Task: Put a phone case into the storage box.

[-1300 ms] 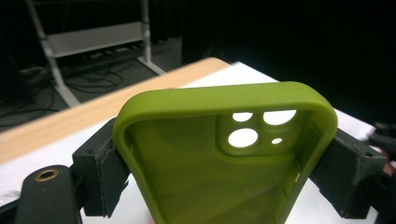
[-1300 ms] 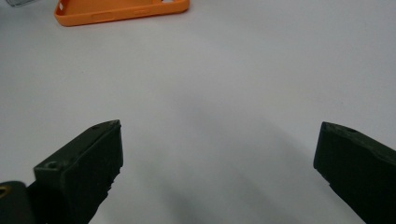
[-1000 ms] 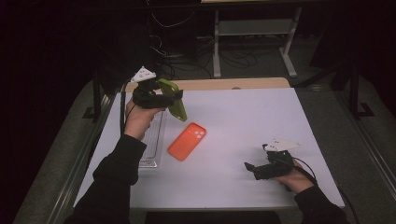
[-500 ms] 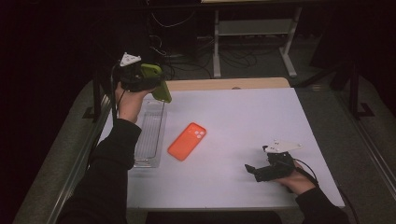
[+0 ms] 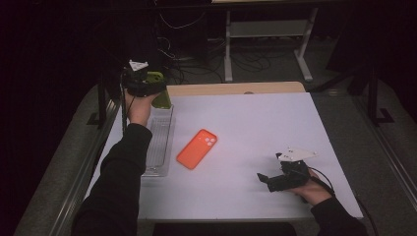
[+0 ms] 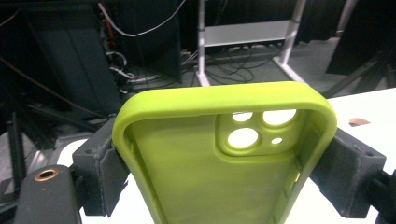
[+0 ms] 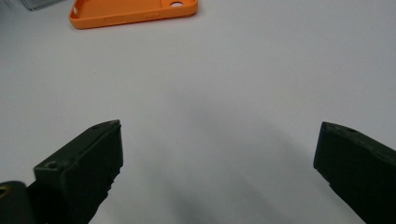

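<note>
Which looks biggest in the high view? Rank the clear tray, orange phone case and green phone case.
1. clear tray, clearly the longest.
2. orange phone case.
3. green phone case, though the left gripper hides part of it, so ranks 2 and 3 are unsure.

A: Look at the green phone case in the left gripper – soft matt rubbery plastic, smooth, with a faint sheen along its rim

B: And the pads pressing its sides are dark, grainy and dull, like coarse foam

A: The orange phone case at the middle of the table has that same smooth matt finish

B: The table top is white, flat, matt, paper-like, with a bare wood strip along the far edge

A: The tray on the left is clear glossy plastic

B: The right gripper has rough matt black jaws
</note>
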A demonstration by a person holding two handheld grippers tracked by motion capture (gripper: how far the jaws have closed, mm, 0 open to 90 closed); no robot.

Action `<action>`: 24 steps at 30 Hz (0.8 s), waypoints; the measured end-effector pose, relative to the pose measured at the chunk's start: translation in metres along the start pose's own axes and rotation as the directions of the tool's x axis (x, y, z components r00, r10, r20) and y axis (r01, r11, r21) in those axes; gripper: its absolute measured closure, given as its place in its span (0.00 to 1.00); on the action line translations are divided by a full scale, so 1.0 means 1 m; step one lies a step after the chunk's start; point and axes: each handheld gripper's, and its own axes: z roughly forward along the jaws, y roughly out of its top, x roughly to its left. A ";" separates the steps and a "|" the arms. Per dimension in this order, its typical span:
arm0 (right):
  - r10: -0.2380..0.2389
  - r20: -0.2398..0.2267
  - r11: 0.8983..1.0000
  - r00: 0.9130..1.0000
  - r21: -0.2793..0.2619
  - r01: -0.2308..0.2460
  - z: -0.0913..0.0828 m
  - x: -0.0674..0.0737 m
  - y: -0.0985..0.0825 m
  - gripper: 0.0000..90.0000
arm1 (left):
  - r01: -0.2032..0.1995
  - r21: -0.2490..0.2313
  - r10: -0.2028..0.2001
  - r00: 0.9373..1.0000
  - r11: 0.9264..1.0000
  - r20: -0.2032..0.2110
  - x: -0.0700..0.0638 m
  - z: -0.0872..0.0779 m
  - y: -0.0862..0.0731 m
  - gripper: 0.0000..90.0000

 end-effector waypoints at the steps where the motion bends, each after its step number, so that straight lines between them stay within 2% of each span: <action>1: 0.004 -0.003 1.000 1.000 0.001 -0.004 0.000 0.000 0.000 0.01 | 0.006 0.006 -0.005 1.000 1.000 -0.014 0.000 0.002 -0.002 0.17; 2: 0.004 -0.002 1.000 1.000 0.002 -0.004 0.000 0.000 0.000 0.01 | -0.009 0.022 0.010 1.000 1.000 -0.018 0.002 0.003 -0.004 0.17; 3: 0.005 -0.003 1.000 1.000 0.000 -0.005 -0.001 0.000 0.000 0.01 | 0.013 0.019 -0.012 1.000 1.000 -0.029 0.002 0.006 -0.007 0.17; 5: 0.005 -0.001 1.000 1.000 -0.001 -0.005 -0.001 0.000 0.000 0.01 | 0.032 0.020 -0.031 0.999 0.999 -0.041 0.002 0.009 -0.012 0.17; 10: -0.004 0.001 1.000 1.000 -0.008 0.004 -0.001 0.000 0.000 0.01 | 0.066 0.046 -0.064 0.996 0.997 -0.060 0.004 0.017 -0.025 0.16; 12: -0.004 0.002 1.000 1.000 -0.007 0.004 -0.001 0.000 0.000 0.01 | 0.057 0.067 -0.053 0.996 0.996 -0.068 0.005 0.019 -0.028 0.16; 15: -0.010 0.002 1.000 1.000 -0.006 0.010 -0.001 0.000 0.000 0.01 | 0.071 0.061 -0.066 0.995 0.996 -0.071 0.003 0.023 -0.033 0.16; 17: -0.013 0.003 1.000 1.000 -0.005 0.013 0.000 0.000 0.001 0.01 | 0.060 0.081 -0.053 0.995 0.995 -0.081 0.003 0.025 -0.035 0.16; 19: -0.012 0.002 1.000 1.000 -0.004 0.012 -0.001 0.000 0.001 0.01 | 0.071 0.070 -0.064 0.993 0.995 -0.094 0.001 0.027 -0.038 0.16; 22: -0.011 0.000 1.000 1.000 -0.007 0.011 -0.001 0.000 0.001 0.01 | 0.067 0.064 -0.060 0.992 0.996 -0.109 -0.002 0.030 -0.042 0.16; 24: -0.008 -0.001 1.000 1.000 -0.006 0.008 -0.001 0.001 0.001 0.01 | 0.038 0.089 -0.028 0.993 0.995 -0.113 -0.003 0.031 -0.044 0.16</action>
